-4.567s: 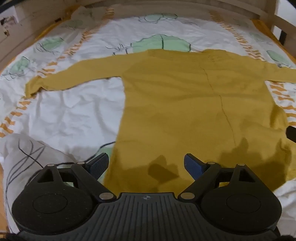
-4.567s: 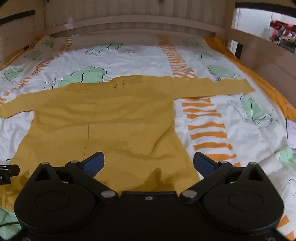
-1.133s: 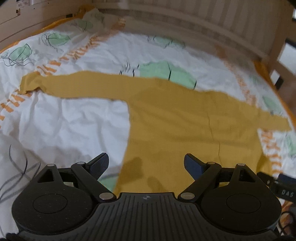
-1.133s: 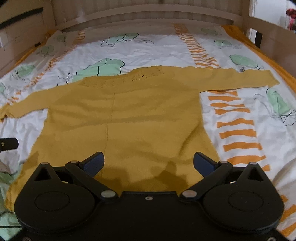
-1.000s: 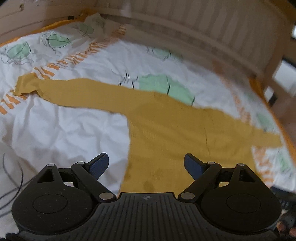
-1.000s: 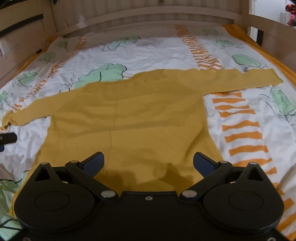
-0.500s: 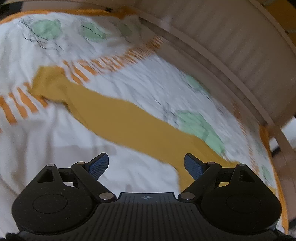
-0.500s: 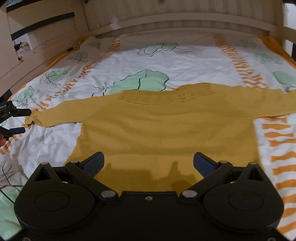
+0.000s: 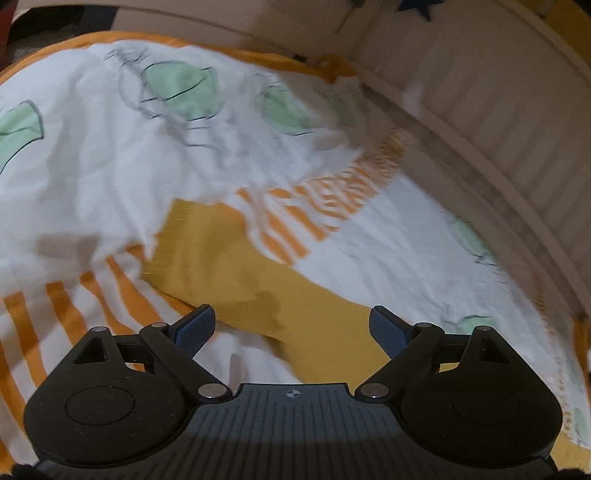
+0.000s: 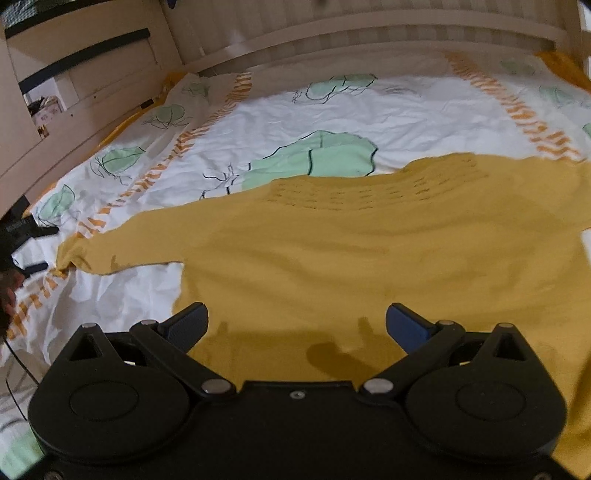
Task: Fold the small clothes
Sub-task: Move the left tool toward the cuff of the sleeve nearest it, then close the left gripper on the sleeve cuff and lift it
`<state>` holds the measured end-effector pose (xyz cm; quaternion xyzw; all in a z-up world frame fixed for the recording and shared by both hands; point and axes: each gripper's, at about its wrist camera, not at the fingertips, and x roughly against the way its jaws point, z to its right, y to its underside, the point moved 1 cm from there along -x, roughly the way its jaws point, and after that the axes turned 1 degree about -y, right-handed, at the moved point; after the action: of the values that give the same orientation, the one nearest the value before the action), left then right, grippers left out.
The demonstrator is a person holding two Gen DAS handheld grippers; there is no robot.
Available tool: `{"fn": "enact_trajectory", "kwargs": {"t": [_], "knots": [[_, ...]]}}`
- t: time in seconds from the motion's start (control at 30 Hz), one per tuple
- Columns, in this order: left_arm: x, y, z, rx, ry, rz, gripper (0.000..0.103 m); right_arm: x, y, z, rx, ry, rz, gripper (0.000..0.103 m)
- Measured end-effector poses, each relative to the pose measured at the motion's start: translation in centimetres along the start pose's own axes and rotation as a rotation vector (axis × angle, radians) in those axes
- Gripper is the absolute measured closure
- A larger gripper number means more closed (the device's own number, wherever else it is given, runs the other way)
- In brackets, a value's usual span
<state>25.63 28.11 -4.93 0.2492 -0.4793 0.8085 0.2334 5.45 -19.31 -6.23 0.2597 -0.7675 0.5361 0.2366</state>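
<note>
**Both grippers held spread above a flat mustard sweater**

At the far left of the right wrist view, the left gripper was seen at the cuff of the sweater's outstretched sleeve; whether it touched the cuff could not be told. In its own blurred view, the left gripper was held wide apart, nothing pinched, with the sleeve lying below and ahead of the fingers. The mustard sweater was spread flat on the patterned bedsheet, neckline towards the slatted wooden headboard. The right gripper was likewise held wide open over the sweater's body, gripping nothing.
</note>
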Motion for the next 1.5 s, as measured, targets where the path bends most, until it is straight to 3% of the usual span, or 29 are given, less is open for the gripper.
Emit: {"fn": "enact_trajectory", "kwargs": {"t": [0.27, 0.47, 0.63, 0.67, 0.7, 0.77, 0.83, 0.9, 0.97, 1.1, 1.27, 1.5], "knots": [[-3.6, -0.4, -4.7, 0.135, -0.021, -0.029, 0.004, -2.5, -0.3, -1.2, -0.032, -0.071, -0.027, 0.001], [-5.3, -1.5, -5.6, 0.140, -0.009, -0.025, 0.001, -3.6, -0.2, -1.6, -0.041, -0.090, -0.046, 0.001], [-6.1, -1.9, -5.0, 0.124, -0.052, -0.019, 0.004, -4.2, 0.2, -1.6, -0.051, -0.089, -0.073, 0.001], [-6.2, -1.9, -4.9, 0.125, -0.063, -0.017, 0.008, -4.3, 0.2, -1.6, -0.052, -0.088, -0.078, 0.001], [-6.2, -1.9, -4.8, 0.120, -0.083, -0.010, 0.021, -4.3, 0.2, -1.6, -0.053, -0.088, -0.081, 0.001], [-6.2, -2.1, -4.4, 0.084, -0.105, -0.010, 0.048, -4.2, 0.3, -1.5, -0.057, -0.088, -0.083, 0.001], [-6.3, -2.3, -3.9, 0.042, -0.123, -0.036, 0.085, -4.1, 0.2, -1.4, -0.061, -0.088, -0.082, 0.001], [-6.1, -2.5, -3.5, 0.049, -0.092, -0.057, 0.097, -3.9, 0.2, -1.2, -0.064, -0.087, -0.078, 0.001], [-5.4, -2.6, -2.7, 0.061, -0.069, -0.045, 0.097, -3.5, 0.1, -0.8, -0.076, -0.088, -0.070, 0.001], [-3.0, -2.8, 1.4, 0.021, 0.021, -0.021, 0.097, -2.5, 0.2, 0.2, -0.095, -0.093, -0.059, 0.001], [-0.1, -2.1, 10.0, -0.088, 0.166, -0.013, 0.097, -0.6, 0.7, 2.3, -0.107, -0.075, -0.048, 0.001], [1.5, 1.7, 23.6, -0.181, 0.399, -0.083, 0.097, 3.1, 1.6, 5.9, -0.165, -0.040, 0.001, 0.001]]}}
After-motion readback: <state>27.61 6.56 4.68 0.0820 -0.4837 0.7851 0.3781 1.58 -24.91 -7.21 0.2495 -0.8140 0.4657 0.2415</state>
